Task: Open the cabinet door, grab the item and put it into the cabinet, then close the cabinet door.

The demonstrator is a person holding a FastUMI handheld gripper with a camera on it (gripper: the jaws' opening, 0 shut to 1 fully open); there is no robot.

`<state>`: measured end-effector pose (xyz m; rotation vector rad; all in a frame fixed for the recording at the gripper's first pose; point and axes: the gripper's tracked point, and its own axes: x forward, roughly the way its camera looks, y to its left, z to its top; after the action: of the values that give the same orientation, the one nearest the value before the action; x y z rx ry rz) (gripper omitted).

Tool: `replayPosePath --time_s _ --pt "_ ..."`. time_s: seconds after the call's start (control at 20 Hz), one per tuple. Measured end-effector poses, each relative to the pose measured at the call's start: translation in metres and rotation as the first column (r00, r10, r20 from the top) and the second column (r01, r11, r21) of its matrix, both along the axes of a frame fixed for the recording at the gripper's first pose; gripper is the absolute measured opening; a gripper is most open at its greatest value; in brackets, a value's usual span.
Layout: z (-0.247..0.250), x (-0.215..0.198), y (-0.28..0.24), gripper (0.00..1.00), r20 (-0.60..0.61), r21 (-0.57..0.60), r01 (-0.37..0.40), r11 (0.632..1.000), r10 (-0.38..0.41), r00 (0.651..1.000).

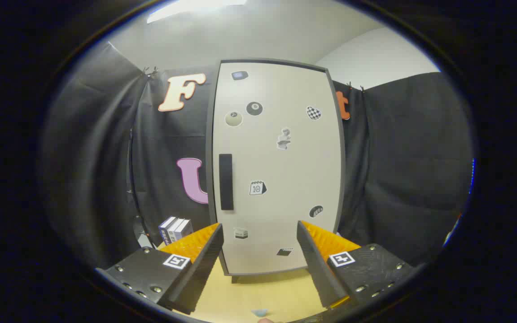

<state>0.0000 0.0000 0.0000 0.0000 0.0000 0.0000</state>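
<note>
Straight ahead of the gripper [258, 233] stands the cabinet [278, 166], a tall pale unit with a dark frame, set upright on a light wooden table [267, 291] with its door [281, 188] flat against the frame and fully closed. Along the door's left edge, about halfway up, runs a dark vertical handle [225, 181], and the pale panel carries a scatter of small stickers [257, 187], among them 2 round ones near the top. The gripper's 2 fingers [204, 251] are spread wide apart with nothing between them; the lower part of the door and a strip of bare tabletop show in the gap, and neither finger touches the cabinet. Each finger bears a small square black-and-white marker [176, 261] on its upper face. Left of the cabinet, beyond the left finger, a few small boxes [175, 229] stand upright side by side on the table near the booth's black cloth wall [106, 157]. Close to the camera, below the fingers, a small bluish object [259, 312] lies on the table, too blurred to identify.
</note>
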Motion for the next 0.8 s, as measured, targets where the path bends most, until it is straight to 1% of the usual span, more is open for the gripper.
replayPosePath --time_s 0.25,0.8 --pt "-0.002 -0.004 -0.012 0.97 -0.008 -0.014 0.017 1.0 -0.017 1.0" --pt "-0.003 0.007 -0.004 0.97 -0.016 -0.005 -0.007 1.0 0.007 1.0"
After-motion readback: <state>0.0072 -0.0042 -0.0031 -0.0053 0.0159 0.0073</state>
